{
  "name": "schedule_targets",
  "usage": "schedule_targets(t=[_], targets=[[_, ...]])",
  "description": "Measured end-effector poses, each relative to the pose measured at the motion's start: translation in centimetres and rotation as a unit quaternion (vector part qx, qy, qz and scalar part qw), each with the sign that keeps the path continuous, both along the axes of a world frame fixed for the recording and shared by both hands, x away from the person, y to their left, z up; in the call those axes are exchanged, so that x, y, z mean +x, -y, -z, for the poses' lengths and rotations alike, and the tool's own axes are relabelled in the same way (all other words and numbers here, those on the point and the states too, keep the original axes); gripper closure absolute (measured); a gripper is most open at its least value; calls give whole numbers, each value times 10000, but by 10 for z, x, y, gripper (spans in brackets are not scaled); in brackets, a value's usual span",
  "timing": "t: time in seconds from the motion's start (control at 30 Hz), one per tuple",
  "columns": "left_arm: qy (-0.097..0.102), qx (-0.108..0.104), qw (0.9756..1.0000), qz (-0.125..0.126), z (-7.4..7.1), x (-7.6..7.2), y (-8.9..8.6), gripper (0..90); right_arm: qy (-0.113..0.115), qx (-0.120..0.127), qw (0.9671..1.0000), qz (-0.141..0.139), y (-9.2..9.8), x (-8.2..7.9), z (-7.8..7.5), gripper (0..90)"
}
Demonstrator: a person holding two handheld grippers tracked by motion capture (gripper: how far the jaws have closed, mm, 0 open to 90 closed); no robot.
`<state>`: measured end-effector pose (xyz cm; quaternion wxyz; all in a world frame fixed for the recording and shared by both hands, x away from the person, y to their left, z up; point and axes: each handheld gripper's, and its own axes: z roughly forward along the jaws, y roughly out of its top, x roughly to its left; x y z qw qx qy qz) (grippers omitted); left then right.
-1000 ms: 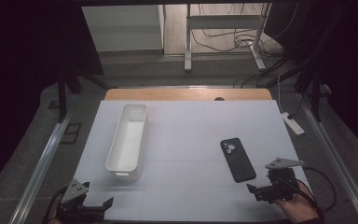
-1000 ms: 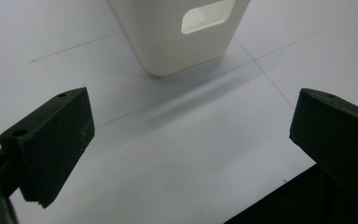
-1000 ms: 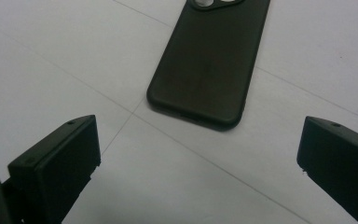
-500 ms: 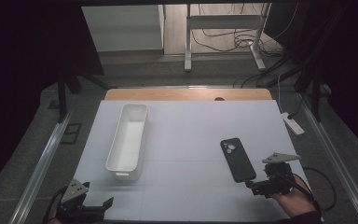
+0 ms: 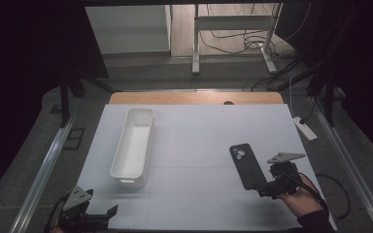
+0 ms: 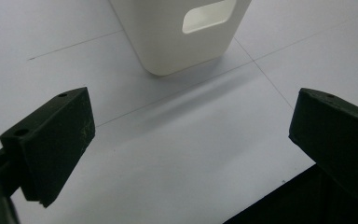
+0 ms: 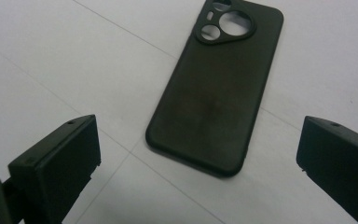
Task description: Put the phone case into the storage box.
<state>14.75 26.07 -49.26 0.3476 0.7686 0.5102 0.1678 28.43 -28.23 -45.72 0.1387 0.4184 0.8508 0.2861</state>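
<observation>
Your right tongs [image 5: 263, 190] moved in on the phone [image 5: 245, 165], spread wide; grab's next. Left tongs [image 5: 108, 213] spread, idle.

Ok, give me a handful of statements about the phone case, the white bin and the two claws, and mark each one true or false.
1. The right claw is open, with the black phone case lying flat just ahead of its jaws. True.
2. The phone case sits inside the white bin. False: it lies on the white table, well apart from the bin.
3. The left claw is shut on the bin's handle. False: it is open and holds nothing; the bin stands a little beyond it.
4. The bin looks empty. True.
5. The case lies with its camera cutout toward the right claw. False: the cutout is at the far end.
</observation>
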Motion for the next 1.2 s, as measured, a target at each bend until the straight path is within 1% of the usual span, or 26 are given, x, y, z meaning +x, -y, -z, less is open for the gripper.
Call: schedule_targets(t=[0.27, 0.43, 0.57, 0.6, 0.93, 1.03, 1.2], targets=[[-2, 6, 10000, -12, 0, 0, 0, 12, -7, 14, 10000, -82, -6, 9, 1, 0], [-13, 17, 10000, 3, 0, 0, 0, 13, 75, 22, 10000, -2, -10, 15, 0, 0], [-13, 25, 10000, 1, 0, 0, 0, 13, 38, 72, 10000, -31, -14, 19, -1, 0], [-13, 24, 10000, -1, 0, 0, 0, 14, -4, 90, 9999, -73, -16, 22, -1, 0], [-19, 12, 10000, -3, 0, 1, 0, 14, -14, -40, 9997, -222, -25, 34, 1, 0], [-22, 10, 10000, -3, 0, 1, 0, 14, -13, -50, 9997, -239, -26, 37, 2, 0], [-34, 14, 10000, -2, 0, 1, 0, 15, -79, -1, 9998, -160, -27, 44, 1, 0]])
